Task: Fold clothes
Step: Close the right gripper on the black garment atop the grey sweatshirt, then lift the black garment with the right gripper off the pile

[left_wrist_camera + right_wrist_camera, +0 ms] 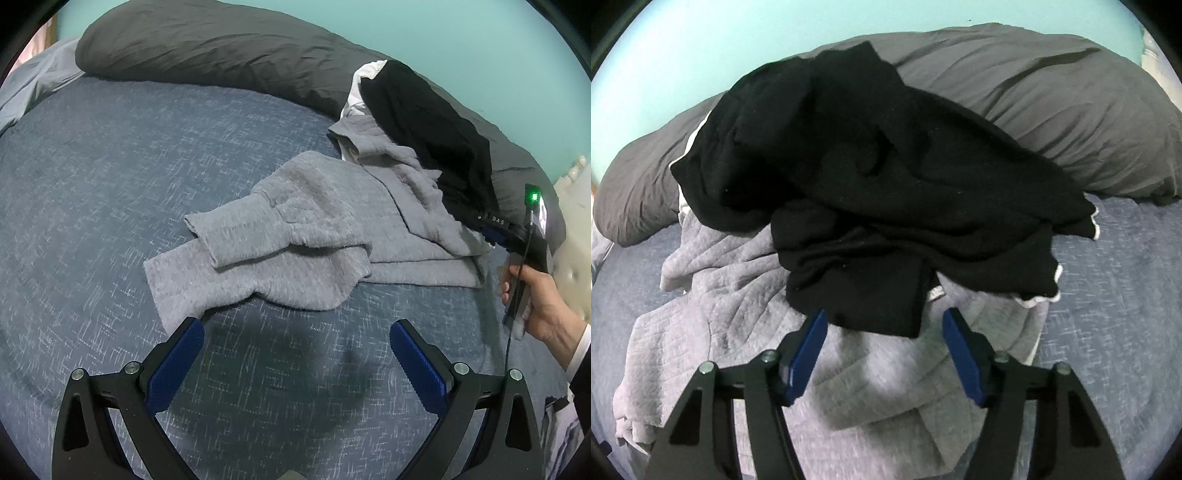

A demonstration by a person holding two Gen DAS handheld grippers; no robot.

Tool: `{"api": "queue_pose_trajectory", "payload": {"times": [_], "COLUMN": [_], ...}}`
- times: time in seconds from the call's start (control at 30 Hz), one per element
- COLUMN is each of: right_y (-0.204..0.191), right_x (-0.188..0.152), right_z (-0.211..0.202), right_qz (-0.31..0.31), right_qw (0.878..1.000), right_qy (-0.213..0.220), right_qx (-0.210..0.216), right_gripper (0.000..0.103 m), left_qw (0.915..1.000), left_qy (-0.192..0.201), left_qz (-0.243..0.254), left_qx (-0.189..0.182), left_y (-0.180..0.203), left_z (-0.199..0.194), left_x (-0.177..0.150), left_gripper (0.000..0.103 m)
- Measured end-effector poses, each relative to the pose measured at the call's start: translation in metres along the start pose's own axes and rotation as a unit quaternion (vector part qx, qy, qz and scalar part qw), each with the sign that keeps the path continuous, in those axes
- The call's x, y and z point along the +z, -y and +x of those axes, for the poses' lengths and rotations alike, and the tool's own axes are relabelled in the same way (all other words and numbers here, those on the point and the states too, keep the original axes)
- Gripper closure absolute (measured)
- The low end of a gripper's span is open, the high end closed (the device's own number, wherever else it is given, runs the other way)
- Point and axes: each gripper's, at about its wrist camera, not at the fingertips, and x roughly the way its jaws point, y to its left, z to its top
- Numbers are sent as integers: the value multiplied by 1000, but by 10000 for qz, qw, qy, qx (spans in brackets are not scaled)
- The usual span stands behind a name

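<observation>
- While open blue bedspread (110,166) is stretching left of the grey sweater (295,236), the left tool (295,354) is hovering released beside its hem.
- Right tool (882,328) is straddling the black garment (871,184) edge, pads not yet gripping.

Home bedroom, bed (92,177), dark pillow (207,48)

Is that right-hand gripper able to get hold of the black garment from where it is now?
Probably yes: the right gripper stands open with a hanging fold of the black garment reaching between its pads, nothing blocking. The grey sweater lies just underneath, so it may catch that too.
</observation>
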Motion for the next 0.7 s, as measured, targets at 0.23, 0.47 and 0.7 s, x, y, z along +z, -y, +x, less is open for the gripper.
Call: {"api": "queue_pose_trajectory", "payload": {"times": [0.23,0.47,0.7], "right_y": [0,3,-3], "right_x": [-1,-5,-19], "right_z": [15,10,-24], "right_qz": [47,76,-143], "right_qw": [9999,9991,9953], "right_qy": [-85,156,608], "right_qx": [72,389,744], "right_gripper": [63,86,89], "left_qw": [10000,10000,10000], "left_qy": [37,-5,17], "left_qz": [-39,-40,-17], "left_qx": [52,52,87], "left_y": [-2,-5,-6], "left_z": [9,12,1], "left_x": [5,-1,-7], "left_gripper": [0,0,0]}}
